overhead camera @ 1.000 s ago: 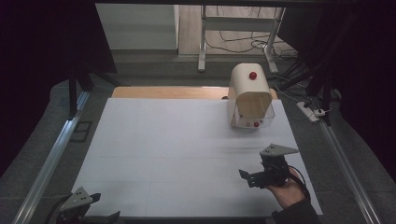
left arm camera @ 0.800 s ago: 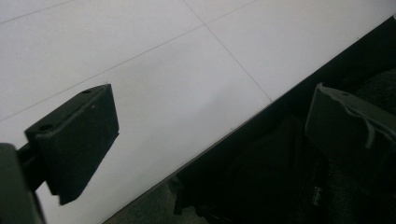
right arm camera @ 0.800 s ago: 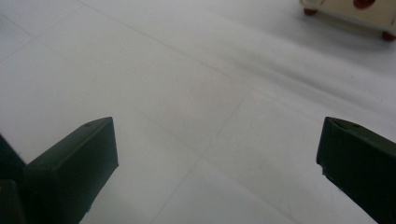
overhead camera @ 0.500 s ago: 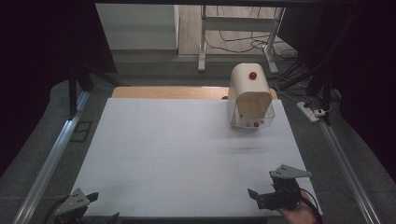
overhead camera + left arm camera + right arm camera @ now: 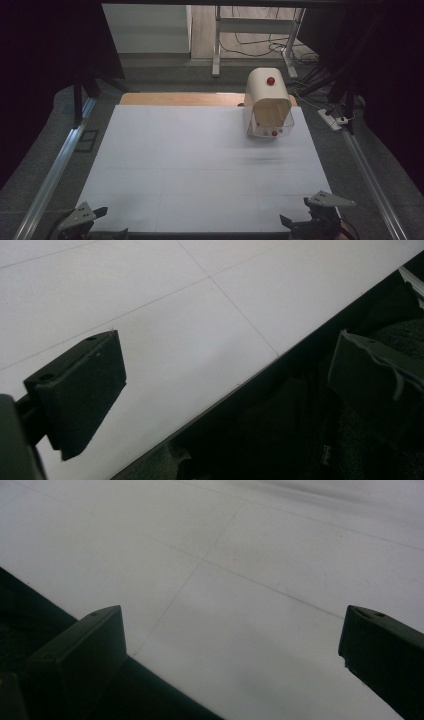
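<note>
1. In the high view, the right gripper (image 5: 312,225) sat at the lower right of the frame, at the near edge of the white table (image 5: 200,165). A second earlier it had been higher in the frame, over the table's right side and closer to the bread box; half a second earlier it was already lower. It had been drawn steadily back toward the person.
2. Its jaws stood wide apart in the right gripper view, one at the lower left and one at the right edge of the frame, with bare table surface between them. It held nothing.
3. The left gripper (image 5: 92,225) lay at the lower left corner of the high view, just off the table's near edge, in much the same place as in the two earlier pictures. The left gripper view showed its jaws spread wide, one over the table at the lower left and one over the dark area beyond the edge at the right, with nothing between them.
4. The cream bread box (image 5: 269,104) with its red knob (image 5: 270,80) stood in the upper right part of the high view, on the far right of the table, unmoved across all three pictures and well apart from both grippers.
5. Judged from this, the retreat of the right gripper suggested that work on the box was finished or paused, with both hands returning to a rest position and no contact left to release.
</note>
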Action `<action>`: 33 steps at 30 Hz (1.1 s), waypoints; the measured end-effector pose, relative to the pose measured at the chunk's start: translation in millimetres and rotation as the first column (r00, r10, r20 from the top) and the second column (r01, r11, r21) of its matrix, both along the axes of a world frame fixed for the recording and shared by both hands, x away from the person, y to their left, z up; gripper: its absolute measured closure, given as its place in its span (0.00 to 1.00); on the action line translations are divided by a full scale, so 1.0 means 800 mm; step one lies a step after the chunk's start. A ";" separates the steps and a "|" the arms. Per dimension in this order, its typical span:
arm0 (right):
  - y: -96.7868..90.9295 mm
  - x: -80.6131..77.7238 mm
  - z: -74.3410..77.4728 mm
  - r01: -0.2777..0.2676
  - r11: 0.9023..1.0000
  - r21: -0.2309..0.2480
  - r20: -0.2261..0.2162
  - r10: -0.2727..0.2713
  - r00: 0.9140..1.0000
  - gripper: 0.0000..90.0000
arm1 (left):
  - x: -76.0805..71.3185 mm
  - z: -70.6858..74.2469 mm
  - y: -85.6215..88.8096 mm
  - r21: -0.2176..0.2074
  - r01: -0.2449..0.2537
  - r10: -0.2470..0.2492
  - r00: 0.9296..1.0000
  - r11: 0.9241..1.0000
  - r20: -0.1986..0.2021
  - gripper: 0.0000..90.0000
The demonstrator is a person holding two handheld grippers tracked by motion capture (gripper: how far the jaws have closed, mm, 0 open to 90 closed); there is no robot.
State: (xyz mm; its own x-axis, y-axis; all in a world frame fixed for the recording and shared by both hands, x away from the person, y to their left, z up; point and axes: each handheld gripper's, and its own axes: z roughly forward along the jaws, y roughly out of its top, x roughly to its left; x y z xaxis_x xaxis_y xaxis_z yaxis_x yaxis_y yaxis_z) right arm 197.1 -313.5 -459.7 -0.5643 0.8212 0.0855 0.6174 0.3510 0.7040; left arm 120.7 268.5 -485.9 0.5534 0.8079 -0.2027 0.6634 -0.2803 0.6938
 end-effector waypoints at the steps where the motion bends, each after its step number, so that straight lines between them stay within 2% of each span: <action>1: -0.001 -0.001 0.000 -0.001 1.000 0.001 -0.003 0.001 1.000 0.00 | 0.000 0.000 0.000 -0.002 0.000 0.000 1.000 1.000 -0.001 0.03; 6: 0.002 0.001 -0.002 -0.015 1.000 -0.020 -0.032 0.014 0.999 0.00 | 0.000 0.000 0.000 -0.005 0.000 0.000 1.000 1.000 -0.002 0.03; 11: 0.005 0.000 -0.001 -0.028 0.999 -0.039 -0.018 0.028 0.999 0.00 | -0.001 0.000 0.000 0.002 -0.002 0.002 1.000 1.000 -0.005 0.04; 22: 0.007 0.001 0.000 -0.041 0.999 -0.032 -0.019 0.041 0.999 0.00 | -0.001 -0.001 0.001 -0.003 -0.011 0.011 1.000 1.000 -0.012 0.04; 33: 0.011 0.004 0.005 -0.046 0.998 -0.041 0.027 0.047 0.999 0.00 | 0.001 -0.001 0.002 -0.013 -0.011 0.011 1.000 1.000 -0.016 0.04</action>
